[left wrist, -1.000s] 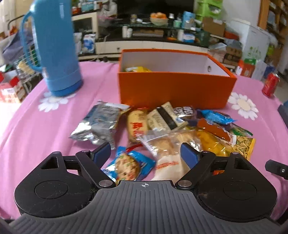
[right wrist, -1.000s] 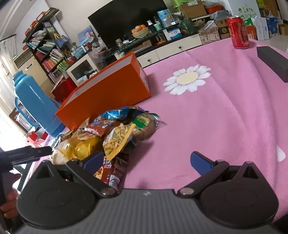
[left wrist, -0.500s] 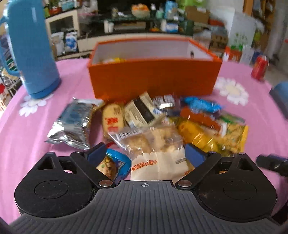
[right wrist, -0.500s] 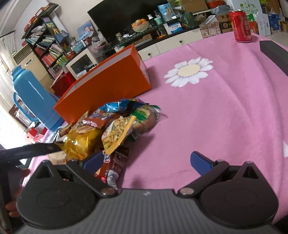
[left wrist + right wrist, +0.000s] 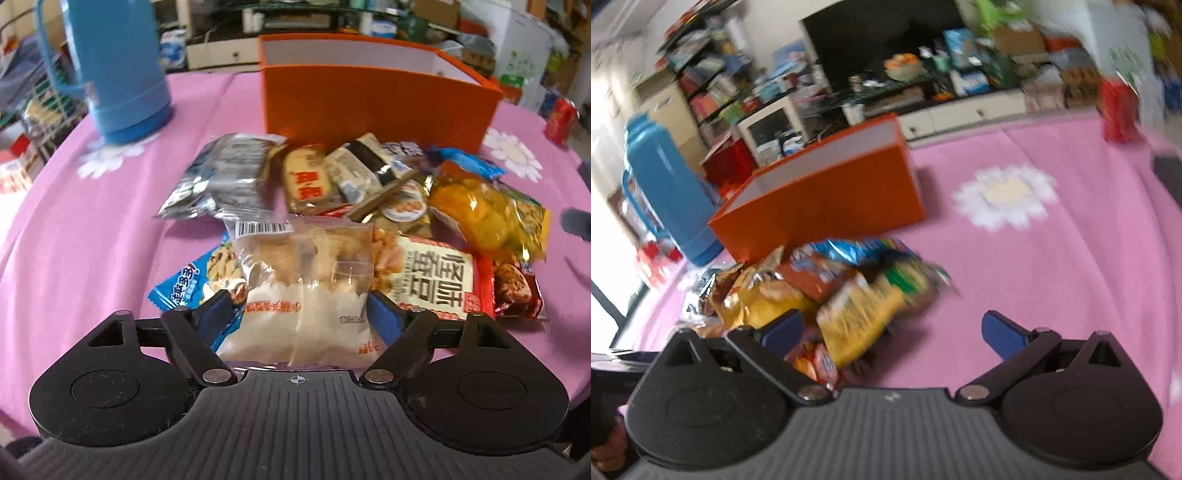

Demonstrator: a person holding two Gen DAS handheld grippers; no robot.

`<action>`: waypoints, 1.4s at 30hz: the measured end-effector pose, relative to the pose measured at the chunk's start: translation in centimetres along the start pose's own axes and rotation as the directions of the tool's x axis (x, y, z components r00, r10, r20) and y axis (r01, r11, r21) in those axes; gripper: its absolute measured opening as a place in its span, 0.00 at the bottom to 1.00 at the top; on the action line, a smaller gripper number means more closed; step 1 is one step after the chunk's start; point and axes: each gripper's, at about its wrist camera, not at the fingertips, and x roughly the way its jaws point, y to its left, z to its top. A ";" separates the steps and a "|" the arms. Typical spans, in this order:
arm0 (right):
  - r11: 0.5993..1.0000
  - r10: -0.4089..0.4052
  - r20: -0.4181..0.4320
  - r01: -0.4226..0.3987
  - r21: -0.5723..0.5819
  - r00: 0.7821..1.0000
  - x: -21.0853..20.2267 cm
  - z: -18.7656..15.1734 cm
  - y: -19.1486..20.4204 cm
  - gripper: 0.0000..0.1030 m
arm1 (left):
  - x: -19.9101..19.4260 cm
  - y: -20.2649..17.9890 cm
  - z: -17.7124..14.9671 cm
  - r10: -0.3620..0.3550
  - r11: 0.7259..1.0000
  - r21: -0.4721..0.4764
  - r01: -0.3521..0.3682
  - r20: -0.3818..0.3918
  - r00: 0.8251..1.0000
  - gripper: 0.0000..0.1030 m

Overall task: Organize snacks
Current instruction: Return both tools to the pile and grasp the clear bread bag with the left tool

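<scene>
- Left hand-held gripper (image 5: 299,306): the jaws have just been closing. A clear-and-white snack packet (image 5: 303,280) sits between them, and both blue fingertips (image 5: 218,308) touch the packet's side edges. Reading: pinching the packet.
- Right hand-held gripper (image 5: 894,328): jaws spread wide, nothing clamped. The left fingertip overlaps the edge of the snack pile; the right fingertip is over bare pink cloth.
- Snack pile (image 5: 369,206): loose on the surface (image 5: 92,229), from the centre of the left wrist view out to 3 o'clock. It includes a silver foil bag (image 5: 221,181) at 11 o'clock of the gripped packet, a blue cookie wrapper (image 5: 188,284) at 9 o'clock, a red-and-white printed pack (image 5: 432,280) at 3 o'clock and a yellow bag (image 5: 469,210) at 2 o'clock.
- Orange box (image 5: 369,96): open-topped, at 12 o'clock of the pile, just behind it.
- Blue thermos (image 5: 118,66): upright, at 10 o'clock, well apart from the pile.
- Red can (image 5: 559,120): upright, at 2 o'clock near the surface edge.
- The right wrist view is motion-blurred; pack details there cannot be told.
</scene>
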 end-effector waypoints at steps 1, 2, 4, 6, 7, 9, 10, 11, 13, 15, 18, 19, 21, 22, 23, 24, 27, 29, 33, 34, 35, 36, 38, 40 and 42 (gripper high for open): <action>0.998 -0.022 -0.010 0.021 -0.062 1.000 1.3 0.8 1.0 1.00 | -0.1 0.2 0.0 -0.008 1.000 -0.018 0.008 0.003 1.000 0.57; 0.993 -0.043 -0.030 0.039 -0.107 0.999 2.4 1.3 1.7 1.00 | -0.1 0.3 0.1 -0.017 0.999 -0.032 0.018 0.005 1.000 0.58; 0.981 -0.079 -0.085 0.063 -0.183 0.993 5.2 2.0 2.6 0.99 | -0.3 0.2 0.2 -0.021 0.999 -0.042 0.021 0.009 1.000 0.59; 0.977 -0.087 -0.144 0.056 -0.203 0.986 7.6 2.2 2.5 0.99 | -0.5 -0.1 0.3 -0.026 0.999 -0.035 0.026 0.016 1.000 0.61; 0.977 -0.086 -0.153 0.054 -0.204 0.984 8.2 2.2 2.1 0.99 | -0.6 -0.2 0.3 -0.027 0.999 -0.028 0.027 0.020 0.999 0.61; 0.974 -0.127 -0.133 0.098 -0.202 0.983 7.8 2.3 1.1 0.99 | -1.0 -0.4 0.3 -0.029 0.999 -0.013 0.030 0.034 0.999 0.64; 0.974 -0.160 -0.129 0.134 -0.185 0.979 7.4 2.2 0.1 0.99 | -1.3 -0.4 0.3 -0.037 0.999 -0.006 0.037 0.045 0.998 0.66; 0.977 -0.170 -0.134 0.149 -0.153 0.976 6.9 2.1 -1.1 0.99 | -1.4 -0.4 0.2 -0.040 0.999 -0.003 0.040 0.050 0.998 0.67; 0.985 -0.165 -0.160 0.153 -0.084 0.973 5.9 1.8 -3.6 0.99 | -1.5 -0.4 0.2 -0.043 0.999 -0.002 0.043 0.051 0.998 0.68; 0.983 -0.182 -0.161 0.179 -0.037 0.970 4.6 1.3 -5.5 0.99 | -1.6 -0.4 0.1 -0.041 0.999 -0.001 0.041 0.052 0.998 0.68; 0.971 -0.236 -0.152 0.240 0.013 0.960 2.6 0.7 -7.5 0.99 | -2.0 -0.4 -0.3 -0.034 0.999 0.008 0.033 0.056 0.998 0.69; 0.969 -0.240 -0.142 0.246 0.027 0.960 2.0 0.6 -7.7 0.99 | -2.1 -0.4 -0.4 -0.028 1.000 0.012 0.028 0.057 0.998 0.70; 0.975 -0.210 -0.097 0.215 0.054 0.973 0.7 0.8 -7.3 0.99 | -2.4 -0.3 -0.5 -0.020 1.000 0.015 0.019 0.062 0.998 0.71; 0.983 -0.170 -0.059 0.173 0.055 0.984 0.2 1.3 -6.4 0.99 | -2.5 -0.3 -0.4 -0.020 1.000 0.011 0.019 0.067 0.998 0.71; 0.991 -0.131 -0.034 0.132 0.037 0.991 -0.2 1.9 -5.4 1.00 | -2.6 -0.3 -0.2 -0.023 1.000 0.004 0.022 0.073 0.997 0.71; 0.995 -0.098 -0.020 0.098 0.004 0.995 -0.1 2.5 -4.2 1.00 | -2.7 -0.3 0.0 -0.027 1.000 -0.003 0.028 0.080 0.996 0.71; 0.995 -0.026 -0.034 0.023 -0.092 0.999 2.0 4.3 -1.1 1.00 | -2.9 -0.7 0.7 -0.037 0.999 0.009 0.036 0.097 0.995 0.71; 0.993 -0.005 -0.050 -0.001 -0.115 0.999 3.6 4.9 0.2 1.00 | -2.7 -1.0 0.7 -0.033 0.999 0.039 0.029 0.105 0.994 0.72; 0.982 0.021 -0.090 -0.037 -0.187 0.996 6.6 5.5 2.2 0.99 | -1.6 -1.3 0.6 -0.002 0.995 0.099 -0.007 0.095 0.995 0.73; 0.979 0.025 -0.099 -0.045 -0.200 0.995 7.4 5.6 2.6 0.99 | -1.2 -1.1 0.6 -0.002 0.995 0.099 -0.007 0.088 0.996 0.73; 0.977 0.025 -0.104 -0.046 -0.208 0.994 7.9 5.8 2.7 0.99 | -0.8 -1.0 0.7 0.000 0.996 0.093 -0.007 0.078 0.997 0.73; 0.976 0.022 -0.108 -0.045 -0.215 0.994 8.6 6.0 2.7 0.99 | -0.4 -0.8 0.7 -0.004 0.996 0.084 -0.002 0.070 0.998 0.73; 0.974 0.026 -0.112 -0.051 -0.220 0.993 10.2 6.3 2.7 1.00 | 0.5 -0.6 0.8 -0.012 0.998 0.060 0.008 0.056 0.998 0.69; 0.973 0.027 -0.134 -0.057 -0.223 0.991 11.8 6.7 2.8 0.99 | 1.1 -0.3 0.9 -0.022 0.999 0.035 0.021 0.047 0.999 0.64; 0.969 0.029 -0.159 -0.067 -0.239 0.987 13.7 6.8 3.0 0.99 | 1.3 -0.5 0.9 -0.023 0.999 0.036 0.021 0.057 0.998 0.63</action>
